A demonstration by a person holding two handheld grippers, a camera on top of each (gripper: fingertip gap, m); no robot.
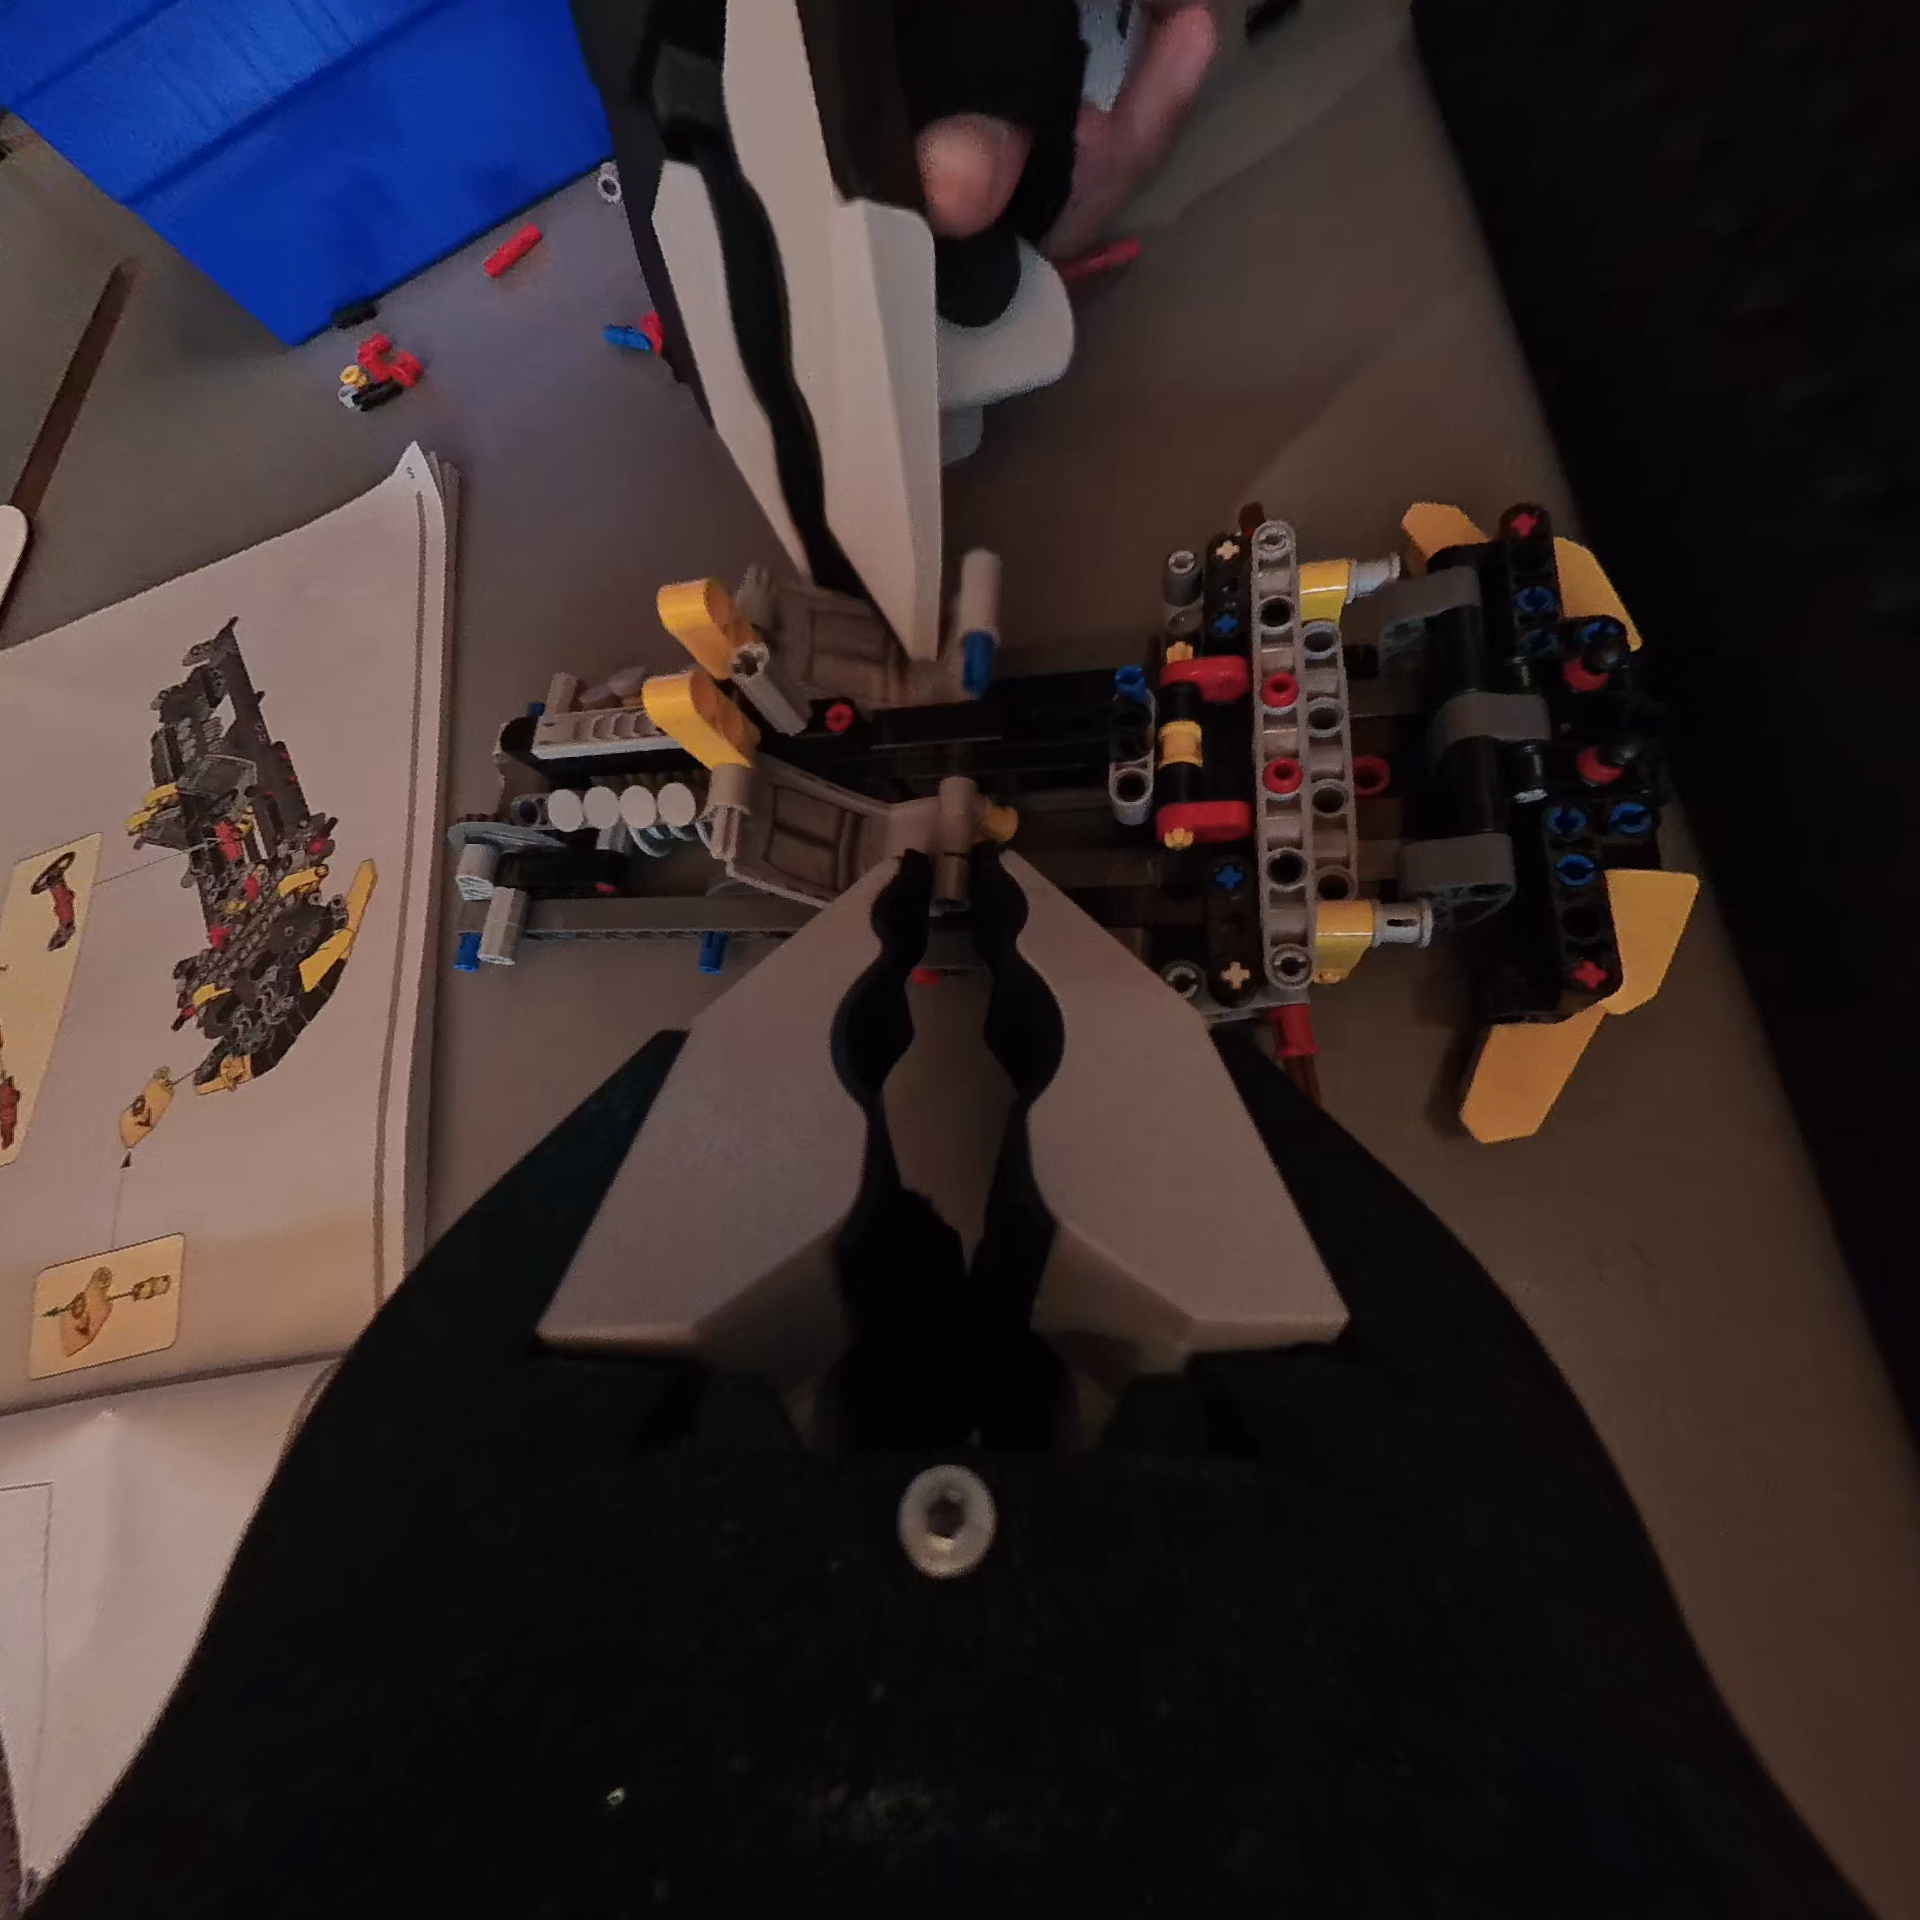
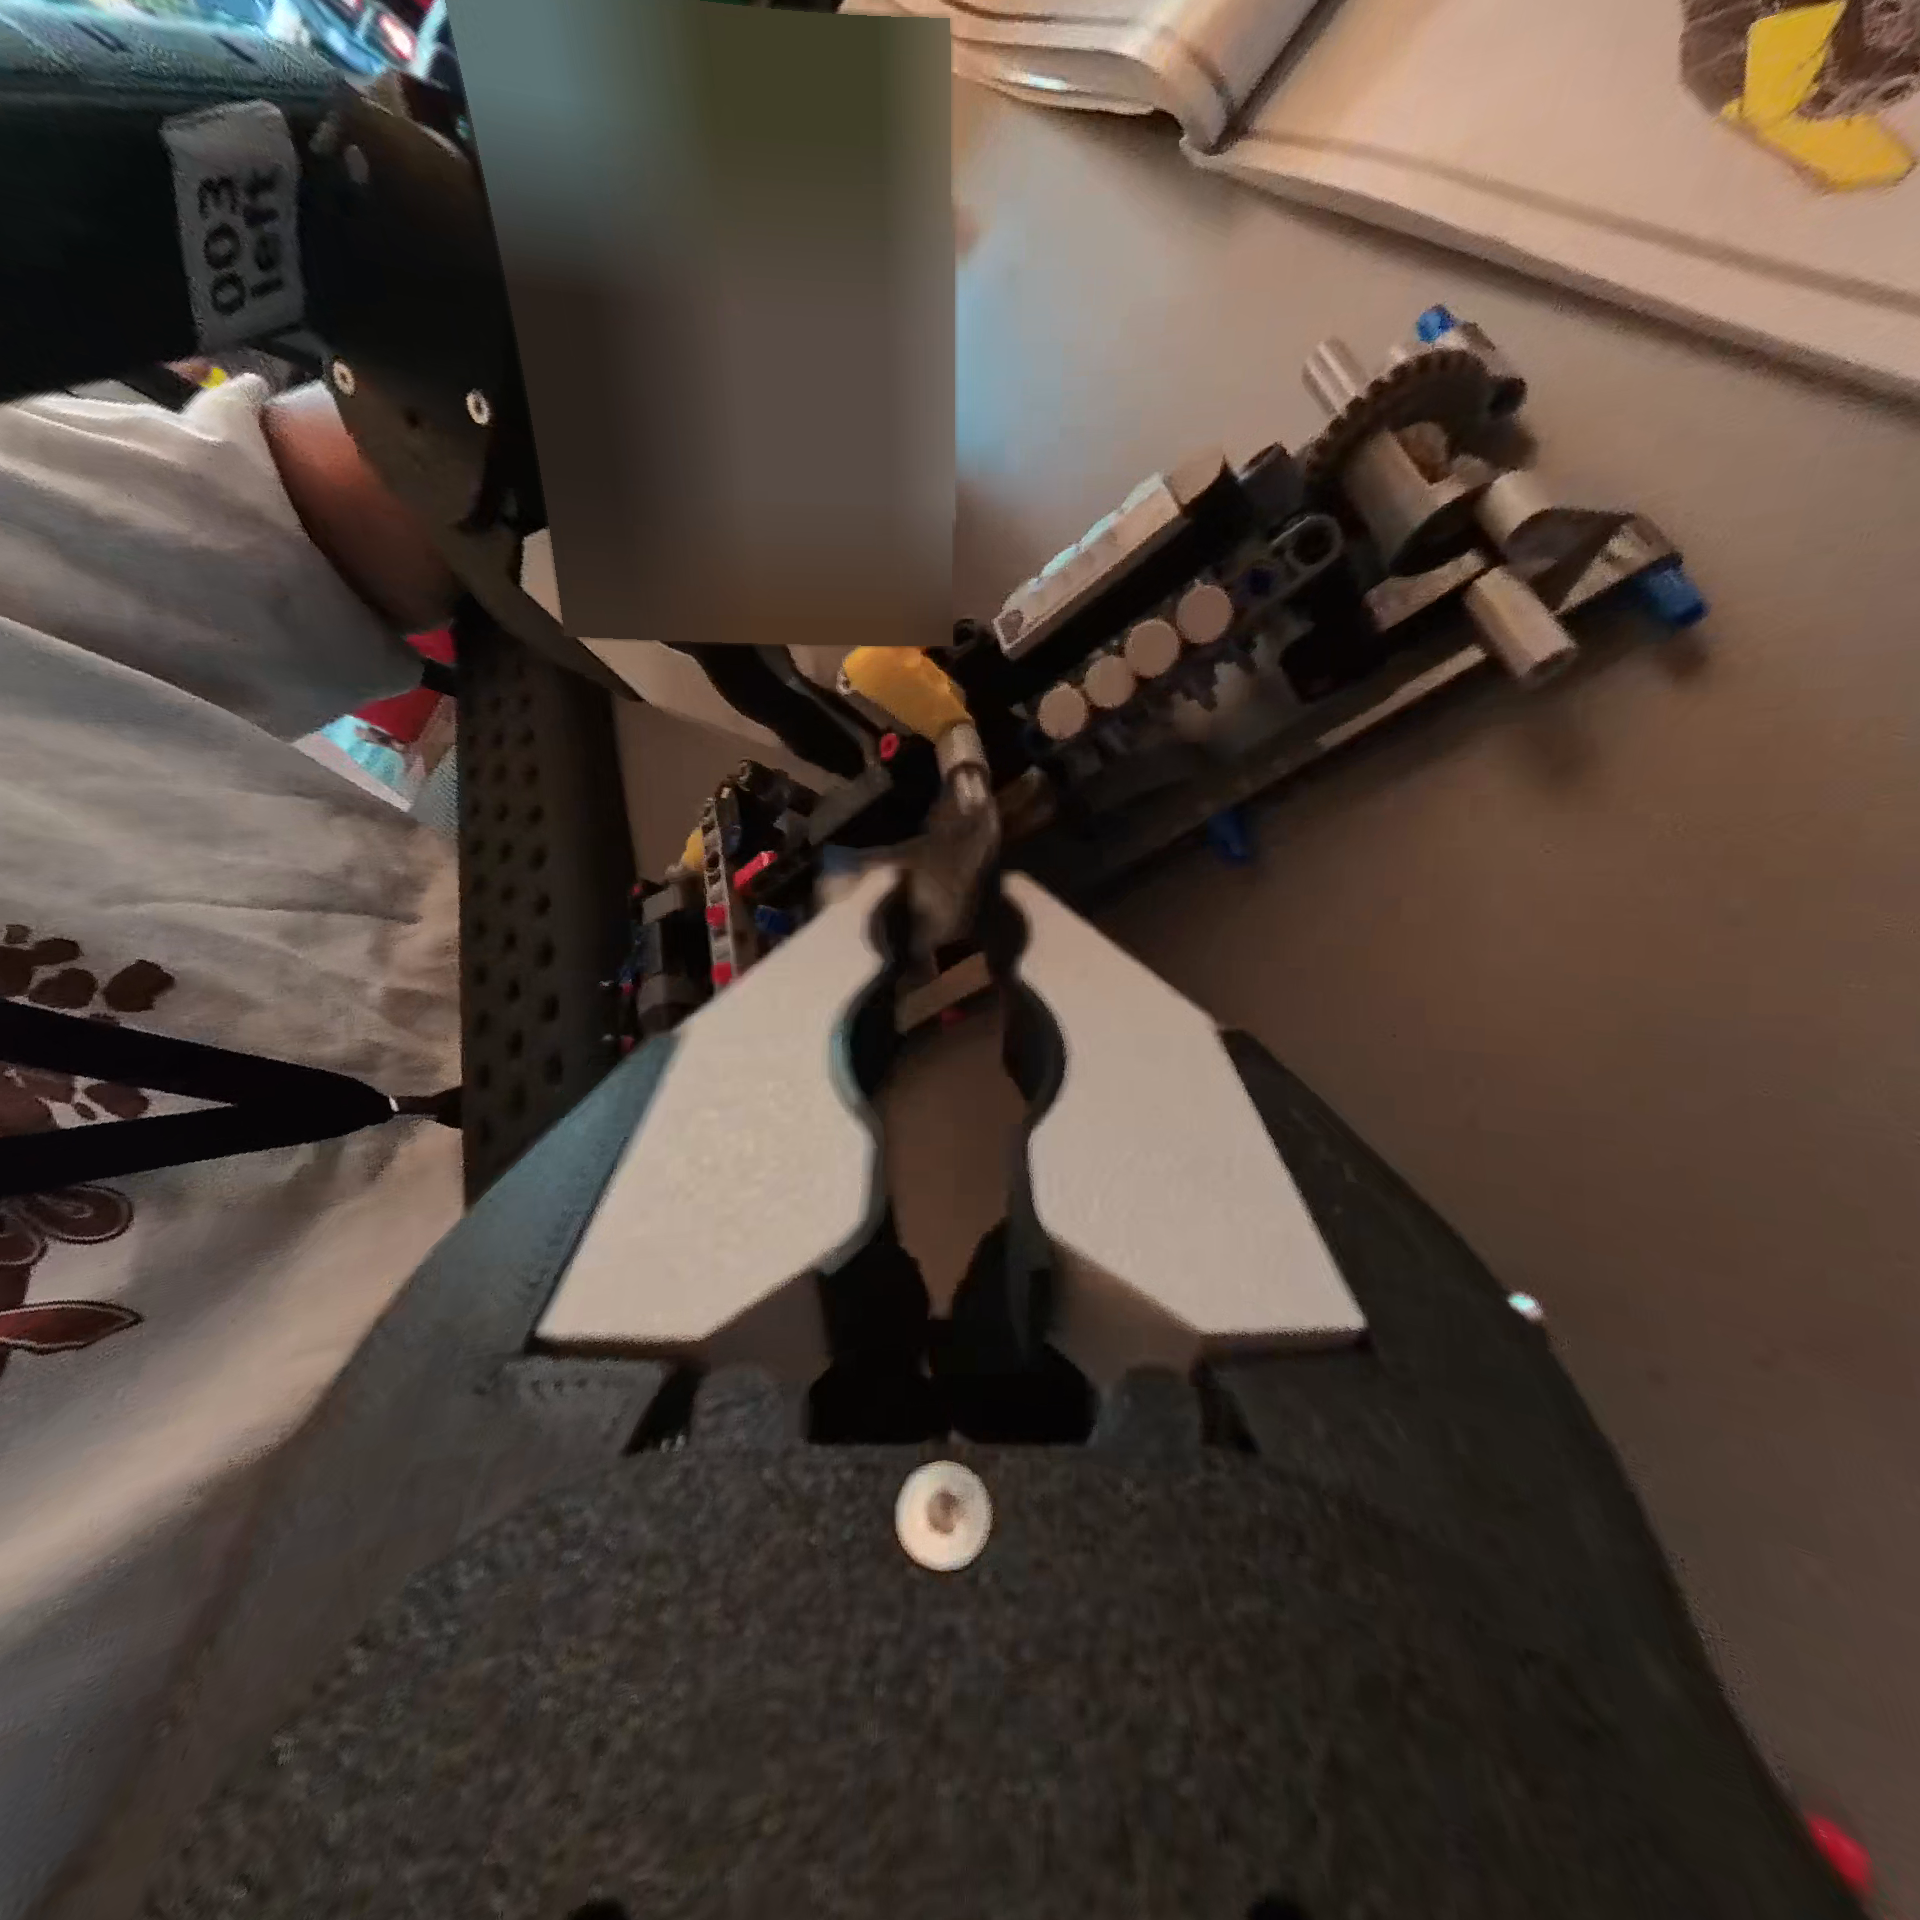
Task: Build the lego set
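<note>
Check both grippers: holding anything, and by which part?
Left gripper pinches a small grey connector by its stem, at the middle of the lego model. Right gripper is closed on a tan seat-like piece on the model's other side, at its edge.

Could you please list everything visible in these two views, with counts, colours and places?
Lego model: one, black, grey, yellow and red, centre of table.
Tan seat pieces: two, on the model, one at each pair of tongs.
Instruction booklet: one, white, open, beside the model's engine end.
Loose pieces: a few, red, blue, black, near the bin.
Blue bin: one, far corner.
Table: one, tan-grey.
Person's clothing: white with brown print, right wrist view.
Left tongs: grey fingers, shut on a small grey connector at the near seat.
Right tongs: grey fingers, shut on a tan piece.
</note>
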